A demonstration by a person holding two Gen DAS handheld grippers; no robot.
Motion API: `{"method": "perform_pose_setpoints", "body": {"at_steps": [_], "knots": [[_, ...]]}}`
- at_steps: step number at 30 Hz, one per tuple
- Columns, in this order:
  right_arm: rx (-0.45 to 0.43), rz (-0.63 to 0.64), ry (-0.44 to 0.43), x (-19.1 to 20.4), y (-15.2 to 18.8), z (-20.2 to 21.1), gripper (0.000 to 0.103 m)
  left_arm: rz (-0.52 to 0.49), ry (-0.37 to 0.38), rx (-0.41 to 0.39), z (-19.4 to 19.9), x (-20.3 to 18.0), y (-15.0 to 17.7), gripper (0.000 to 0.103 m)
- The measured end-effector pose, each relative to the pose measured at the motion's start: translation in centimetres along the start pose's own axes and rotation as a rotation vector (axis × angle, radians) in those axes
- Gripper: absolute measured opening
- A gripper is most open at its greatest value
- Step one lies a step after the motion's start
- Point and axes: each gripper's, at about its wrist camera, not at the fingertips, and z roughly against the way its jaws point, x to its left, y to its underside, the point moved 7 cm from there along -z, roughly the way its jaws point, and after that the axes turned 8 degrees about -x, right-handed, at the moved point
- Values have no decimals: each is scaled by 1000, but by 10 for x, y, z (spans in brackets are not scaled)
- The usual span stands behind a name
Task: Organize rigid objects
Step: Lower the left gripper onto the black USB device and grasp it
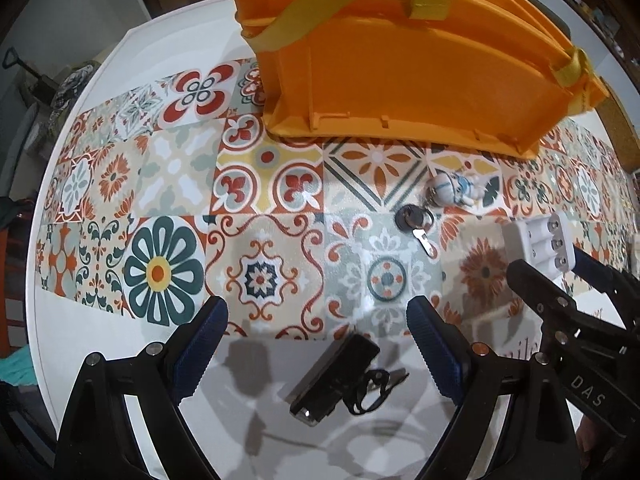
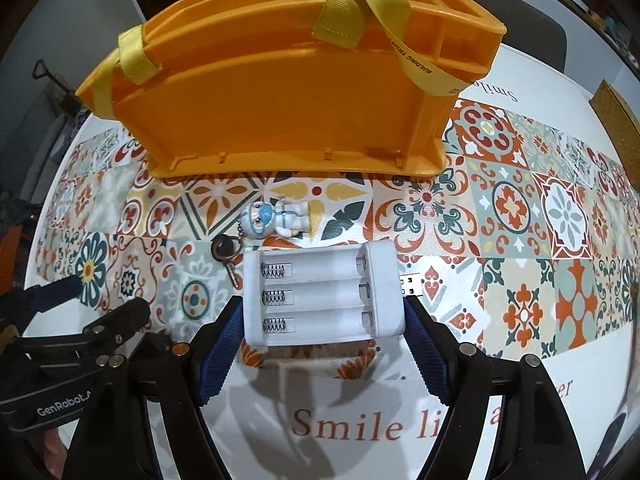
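An orange plastic caddy (image 1: pixel 400 80) with yellow straps stands at the back of the table; it also shows in the right wrist view (image 2: pixel 288 96). My right gripper (image 2: pixel 324 320) is shut on a white battery charger (image 2: pixel 320 292) and holds it above the table; the charger also shows in the left wrist view (image 1: pixel 540 242). My left gripper (image 1: pixel 316 332) is open and empty above a black rectangular device (image 1: pixel 336 376) with a cord. A white and blue figurine keychain (image 2: pixel 276 216) with a key (image 2: pixel 228 256) lies in front of the caddy.
The table (image 1: pixel 100 340) is white with a patterned tile mat (image 1: pixel 180 184). A USB plug (image 2: pixel 410 284) shows beside the charger. A cork board (image 2: pixel 616 108) lies at the far right. A dark chair back (image 2: pixel 520 28) stands behind the table.
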Motion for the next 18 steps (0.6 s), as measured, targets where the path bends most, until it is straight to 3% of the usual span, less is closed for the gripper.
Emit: {"method": "perform_pose_setpoints", "body": {"at_steps": [11,18], "knots": [[8,14,-11,7,18,12,77,-17,58,8,4,-4,22,89],[33,7,-2,3,30,10,77,-57,80,16,-2,-12,31,78]]}}
